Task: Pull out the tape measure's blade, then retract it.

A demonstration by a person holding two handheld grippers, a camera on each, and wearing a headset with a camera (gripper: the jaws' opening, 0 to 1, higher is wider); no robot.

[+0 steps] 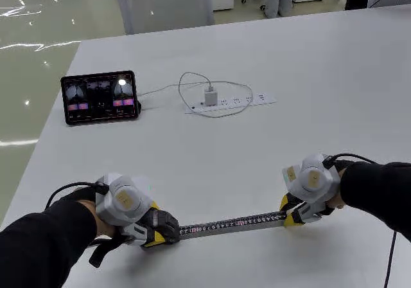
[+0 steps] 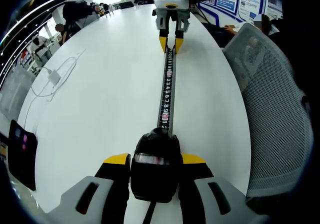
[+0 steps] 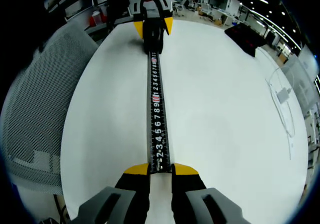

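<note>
The black tape measure case [image 1: 162, 224] lies near the table's front edge, and my left gripper [image 1: 153, 232] is shut on it; in the left gripper view the case [image 2: 155, 165] sits between the yellow-tipped jaws. Its blade [image 1: 231, 224] is pulled out to the right, flat along the table. My right gripper [image 1: 290, 215] is shut on the blade's end. The right gripper view has the numbered blade [image 3: 157, 114] running from my jaws to the case [image 3: 151, 28] in the far gripper. In the left gripper view the blade [image 2: 166, 91] reaches to the right gripper [image 2: 170, 43].
A tablet [image 1: 101, 97] stands at the back left of the white table [image 1: 270, 108]. A power strip [image 1: 231, 101] with a charger and looped cable lies behind the middle. A mesh chair [image 2: 280, 109] stands beside the table edge.
</note>
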